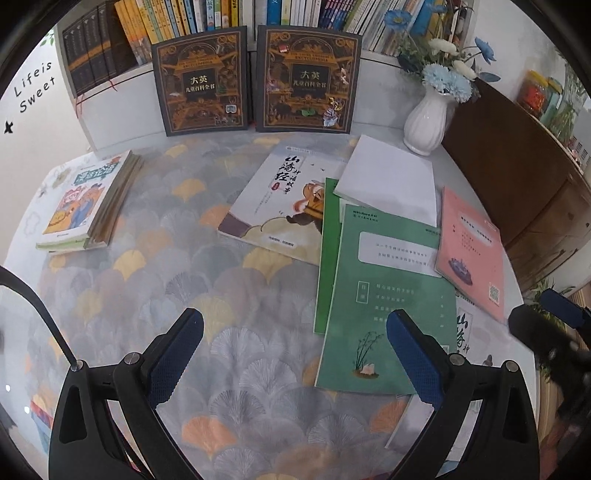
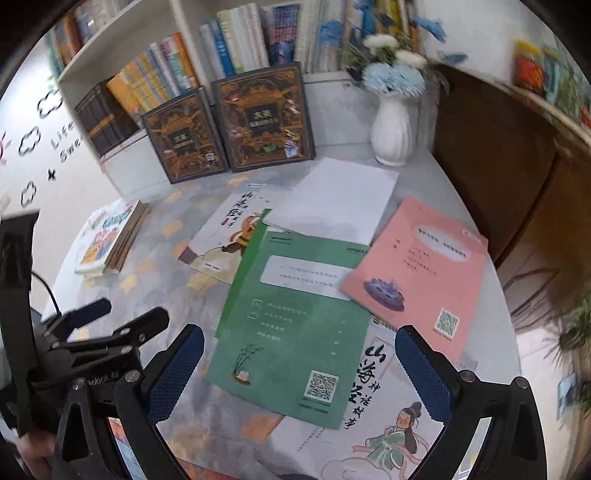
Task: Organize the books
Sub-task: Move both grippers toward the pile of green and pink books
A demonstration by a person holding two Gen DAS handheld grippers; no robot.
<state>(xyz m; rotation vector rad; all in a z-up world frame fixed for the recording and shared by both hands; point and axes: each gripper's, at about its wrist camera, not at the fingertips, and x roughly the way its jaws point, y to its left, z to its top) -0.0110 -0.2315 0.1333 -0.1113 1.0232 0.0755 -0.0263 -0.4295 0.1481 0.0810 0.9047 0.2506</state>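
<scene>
The left tongs (image 1: 295, 354) are hanging above the patterned tablecloth (image 1: 177, 258) with both jaws spread wide and nothing between them. The right tongs (image 2: 299, 373) are likewise gaping and empty, hovering over the loose books.

The green booklet (image 2: 295, 332) is lying directly ahead of the right tongs, with its near edge between their tips. Its long axis is running away from the tongs toward the shelf, slightly tilted to the left. In the left wrist view the same booklet is sitting ahead and to the right, beside the right-hand finger, so the right tongs look like the nearer ones for picking it up.

Counting the loose pile: one green booklet with a second green cover (image 1: 330, 236) peeking out beneath it, one pink booklet (image 2: 421, 273) ahead-right of the right tongs and overlapping the green one's corner, one white sheet or booklet (image 2: 340, 203) farther ahead, and two illustrated storybooks, one (image 1: 273, 206) ahead-left and one (image 2: 373, 424) partly under the green booklet, close below the right tongs.

Far left of both tongs one tidy stack (image 1: 92, 203) is already resting; its exact count cannot be told. Two dark encyclopedias (image 1: 255, 79) are standing upright against the bookshelf (image 1: 236, 14), and one white vase (image 1: 426, 118) is standing ahead-right.
</scene>
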